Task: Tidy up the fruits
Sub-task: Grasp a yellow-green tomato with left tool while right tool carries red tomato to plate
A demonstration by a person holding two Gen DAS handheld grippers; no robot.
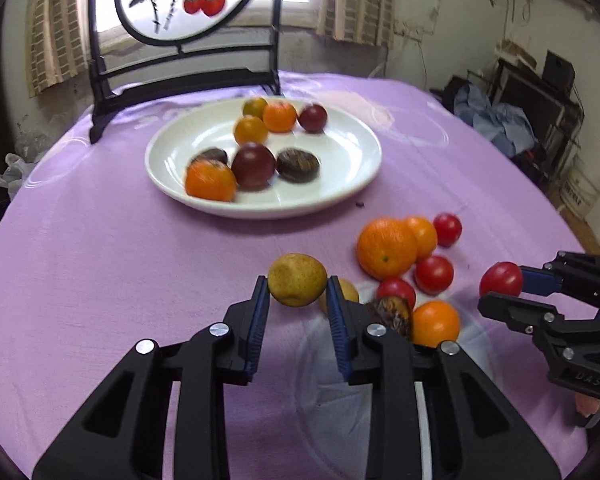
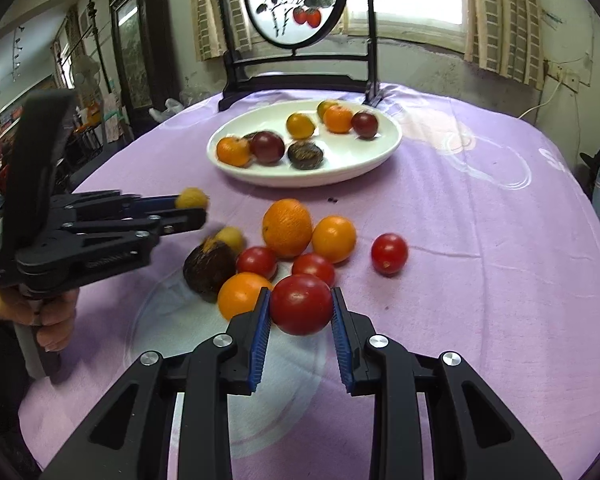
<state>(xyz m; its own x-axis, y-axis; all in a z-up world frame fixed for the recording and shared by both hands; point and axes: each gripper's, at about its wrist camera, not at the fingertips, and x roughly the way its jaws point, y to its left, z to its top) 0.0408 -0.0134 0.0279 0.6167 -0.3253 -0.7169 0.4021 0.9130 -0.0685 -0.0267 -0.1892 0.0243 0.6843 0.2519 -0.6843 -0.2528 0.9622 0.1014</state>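
Fruit lies loose on the purple cloth (image 2: 480, 240) in front of the white plate (image 2: 364, 168), which holds seven more pieces. Left gripper (image 1: 298, 294) clamps a yellow fruit (image 1: 297, 279) left of that heap. Right gripper (image 2: 301, 308) grips a red tomato (image 2: 301, 304) at the heap's near edge.

A lilac cloth (image 2: 460, 240) with faint white swirls covers the bench under a white plate (image 2: 340, 168), orange, red, yellow and dark fruits, and black blue-padded jaws.
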